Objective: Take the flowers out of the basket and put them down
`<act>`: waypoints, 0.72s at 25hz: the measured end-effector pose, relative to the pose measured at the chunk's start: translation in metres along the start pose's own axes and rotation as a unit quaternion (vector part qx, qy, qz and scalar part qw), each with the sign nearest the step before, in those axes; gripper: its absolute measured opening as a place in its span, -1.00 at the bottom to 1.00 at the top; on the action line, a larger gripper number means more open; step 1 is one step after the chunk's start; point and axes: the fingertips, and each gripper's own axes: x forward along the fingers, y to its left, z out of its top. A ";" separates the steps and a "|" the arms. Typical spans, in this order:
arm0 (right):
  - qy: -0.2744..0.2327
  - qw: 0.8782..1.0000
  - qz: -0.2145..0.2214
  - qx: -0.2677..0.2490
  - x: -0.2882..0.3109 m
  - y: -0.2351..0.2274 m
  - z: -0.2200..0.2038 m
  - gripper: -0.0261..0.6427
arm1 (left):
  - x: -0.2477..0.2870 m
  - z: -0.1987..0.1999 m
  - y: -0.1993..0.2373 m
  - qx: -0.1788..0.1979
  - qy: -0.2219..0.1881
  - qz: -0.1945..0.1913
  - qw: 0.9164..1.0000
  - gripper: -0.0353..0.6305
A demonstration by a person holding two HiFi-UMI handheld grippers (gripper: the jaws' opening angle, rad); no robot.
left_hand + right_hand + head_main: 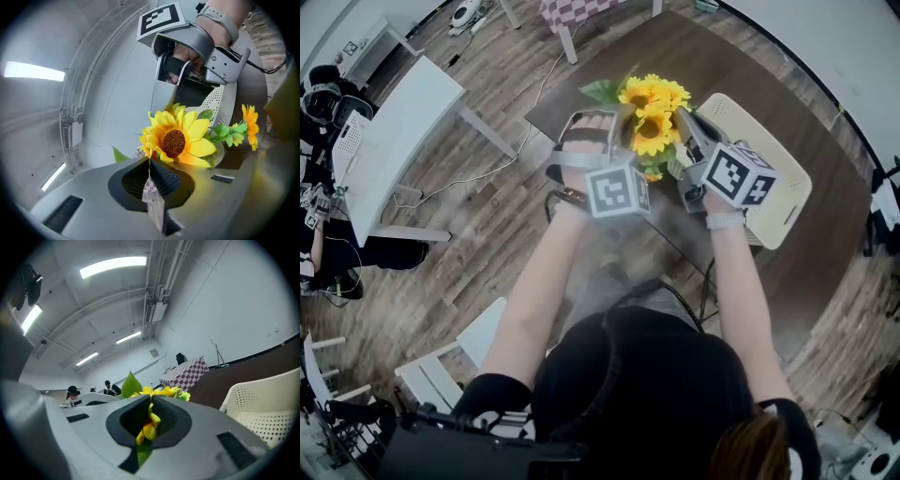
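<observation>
Left tongs: jaws nearly together, pinching a pink-and-white checked strip and the thin stem that runs up from it into the yellow artificial sunflower bunch with green leaves. The largest bloom sits just beyond the tips.

Right tongs: jaws fully together on the same bunch. I read a yellow petal and a green leaf squeezed between the pads, with more blooms and one upright leaf showing behind the tips.

Head view: each tongs meets the bunch from its own side, marker cubes facing the camera. The bunch is held up between them over the dark brown round tabletop, at the left edge of the cream perforated plastic basket. I cannot tell whether the lower stems touch the basket rim, since the tongs cover them. The basket stands on the tabletop, and the right tongs overlap it in this view.

Surroundings: a white rectangular table stands on the wood-plank floor to the left. A red-and-white checked cloth covers a table beyond the tabletop.
</observation>
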 end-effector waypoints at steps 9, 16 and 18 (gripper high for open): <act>0.022 0.999 0.022 0.004 0.043 0.020 -0.027 -0.92 | 0.004 -0.054 -0.002 -0.019 0.033 -0.003 0.999 -0.84; 0.046 0.998 0.027 0.019 0.071 0.024 -0.058 -0.92 | 0.008 -0.092 -0.013 -0.026 0.053 -0.017 0.998 -0.84; 0.049 0.998 0.027 0.019 0.077 0.024 -0.065 -0.92 | 0.010 -0.100 -0.019 -0.028 0.055 -0.023 0.998 -0.84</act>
